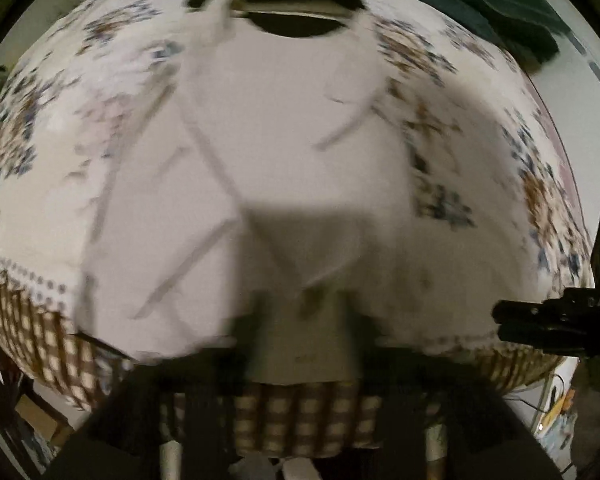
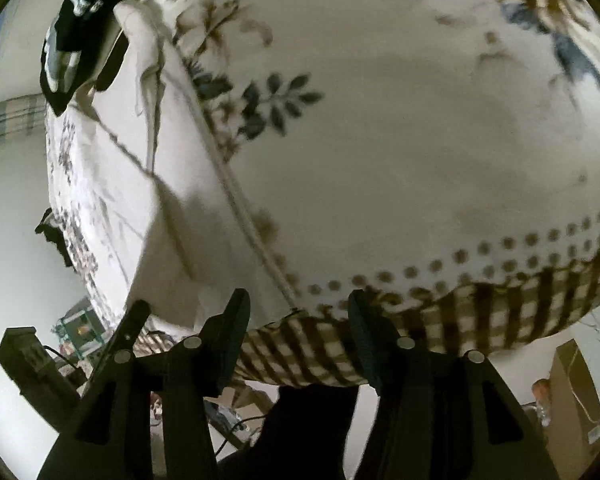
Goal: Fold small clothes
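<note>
Right wrist view: right tool spread wide, empty, beside the white garment.

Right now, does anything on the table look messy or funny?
Yes. The white garment lies creased, not smooth, and its near edge hangs over the table's front edge onto the checked cloth. At the far end, a dark striped garment sits bunched up. Nothing looks spilled or torn.

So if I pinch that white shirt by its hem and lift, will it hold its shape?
Probably not. The white shirt lies flat and creased on the floral tablecloth, so it looks thin and floppy. It would likely drape and sag from the right gripper, and seems light.
</note>
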A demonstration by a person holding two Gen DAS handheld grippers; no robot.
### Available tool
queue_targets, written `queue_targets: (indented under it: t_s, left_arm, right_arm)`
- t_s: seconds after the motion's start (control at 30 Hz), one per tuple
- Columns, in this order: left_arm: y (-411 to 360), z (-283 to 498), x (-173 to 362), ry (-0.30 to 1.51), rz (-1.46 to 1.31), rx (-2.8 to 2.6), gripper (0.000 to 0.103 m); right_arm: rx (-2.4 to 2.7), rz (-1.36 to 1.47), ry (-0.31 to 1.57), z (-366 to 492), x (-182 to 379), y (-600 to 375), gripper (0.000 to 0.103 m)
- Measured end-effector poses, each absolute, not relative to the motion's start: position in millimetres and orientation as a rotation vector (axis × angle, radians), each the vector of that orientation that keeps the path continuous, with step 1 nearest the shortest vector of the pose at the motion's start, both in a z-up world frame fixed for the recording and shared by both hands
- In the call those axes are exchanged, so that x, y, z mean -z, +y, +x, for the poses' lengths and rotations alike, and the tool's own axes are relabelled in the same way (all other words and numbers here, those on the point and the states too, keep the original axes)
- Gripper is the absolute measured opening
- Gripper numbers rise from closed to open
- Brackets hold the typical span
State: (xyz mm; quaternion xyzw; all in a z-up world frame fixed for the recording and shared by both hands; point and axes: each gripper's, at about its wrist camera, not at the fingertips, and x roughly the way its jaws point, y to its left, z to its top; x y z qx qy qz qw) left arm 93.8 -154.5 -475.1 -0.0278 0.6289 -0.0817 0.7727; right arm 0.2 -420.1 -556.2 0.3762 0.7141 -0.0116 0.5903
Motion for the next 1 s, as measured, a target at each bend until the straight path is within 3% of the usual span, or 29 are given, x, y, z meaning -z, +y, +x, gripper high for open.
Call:
queue_targets:
  t_s: [0.03,0.07,0.3,0.43,0.7,0.73,0.77,0.8,0.9,0.97,1.0]
  left_arm:
    - [-140.7,95.7,475.6,1.356,-0.059,0.147,0.096]
    - [-122.0,95.9,474.8,1.345,-0.06,0.107,0.098]
    - [-5.3,103.5,509.0,1.419,-0.091,-0.137,0.098]
    - [29.0,105.3,524.8,1.446,-0.16,-0.154,0.098]
    - [49.4,103.6,558.4,1.553,-0.271,-0.035,0.095]
    - [48.1,104.4,560.0,1.552,-0.275,-0.022,0.092]
    - [47.4,104.2,561.1,1.552,-0.275,-0.007,0.08]
    - [44.6,103.7,561.6,1.552,-0.258,0.011,0.055]
    - [35.7,100.9,562.9,1.565,-0.244,0.067,0.016]
    - [35.6,97.4,561.0,1.573,-0.265,0.091,0.005]
    - [37.3,97.0,559.6,1.576,-0.278,0.095,0.004]
  right_arm:
    - [0.005,0.884,1.662,3.7,558.7,-411.0,0.053]
    - [-0.027,0.893,1.662,10.1,562.7,-398.1,0.053]
    - [-0.03,0.793,1.695,47.1,599.9,-330.0,0.053]
    - [0.088,0.625,1.817,42.9,621.2,-308.6,0.05]
    - [0.158,0.737,1.723,10.2,587.3,-337.6,0.052]
    - [0.176,0.764,1.731,5.1,591.8,-342.6,0.052]
    - [0.199,0.789,1.736,1.5,595.8,-346.0,0.052]
    - [0.213,0.806,1.739,-0.9,599.3,-348.6,0.052]
    - [0.225,0.886,1.745,-6.1,614.1,-352.9,0.052]
    - [0.199,0.954,1.745,-7.4,621.1,-349.0,0.051]
    - [0.192,0.974,1.73,-8.2,620.5,-346.8,0.037]
